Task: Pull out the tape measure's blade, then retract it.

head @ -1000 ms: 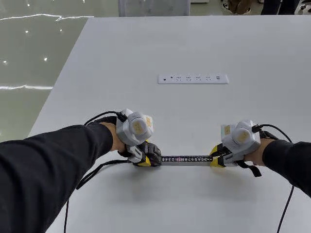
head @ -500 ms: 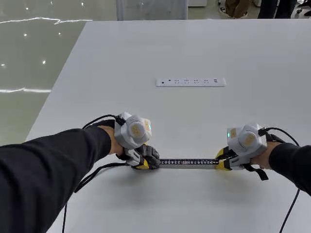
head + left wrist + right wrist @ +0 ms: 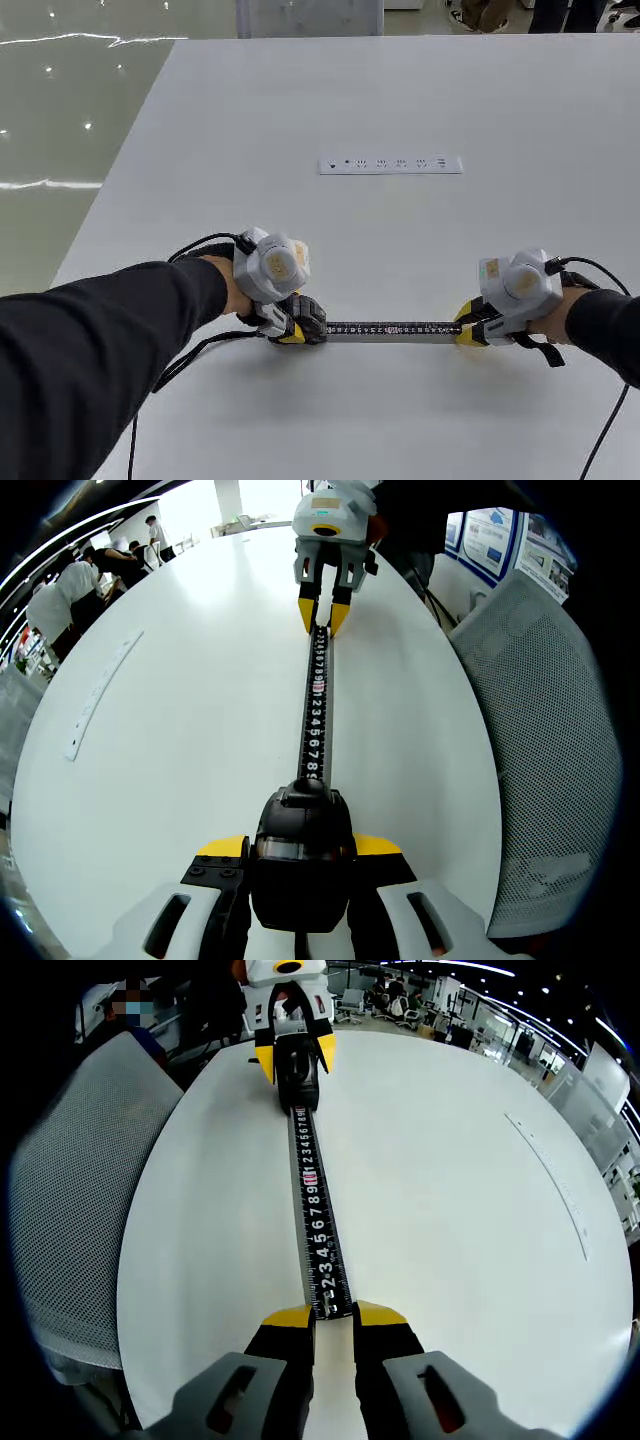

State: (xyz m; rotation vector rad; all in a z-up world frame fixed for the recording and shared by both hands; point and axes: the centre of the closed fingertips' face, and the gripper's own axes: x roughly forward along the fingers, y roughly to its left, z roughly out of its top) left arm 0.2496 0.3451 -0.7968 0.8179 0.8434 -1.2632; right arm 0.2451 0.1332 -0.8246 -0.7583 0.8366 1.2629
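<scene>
The left gripper (image 3: 300, 846) has its yellow-tipped jaws closed on both sides of the black tape measure (image 3: 303, 855), clamping the case, which sits low on the white table (image 3: 400, 90). The right gripper (image 3: 333, 1317) has its jaws pinched together on the free end of the blade (image 3: 316, 1210), with the low numbers lying just beyond its tips. In the head view the blade (image 3: 392, 328) runs straight and flat along the tabletop between the tape measure (image 3: 306, 320) in the left gripper (image 3: 292, 330) and the right gripper (image 3: 470, 334), the two well apart near the table's front edge. A white power strip (image 3: 390, 165) lies farther back on the table, roughly parallel to the blade. Black cables (image 3: 200, 350) trail from both grippers, and a grey mesh chair (image 3: 530, 730) stands beside the table.
</scene>
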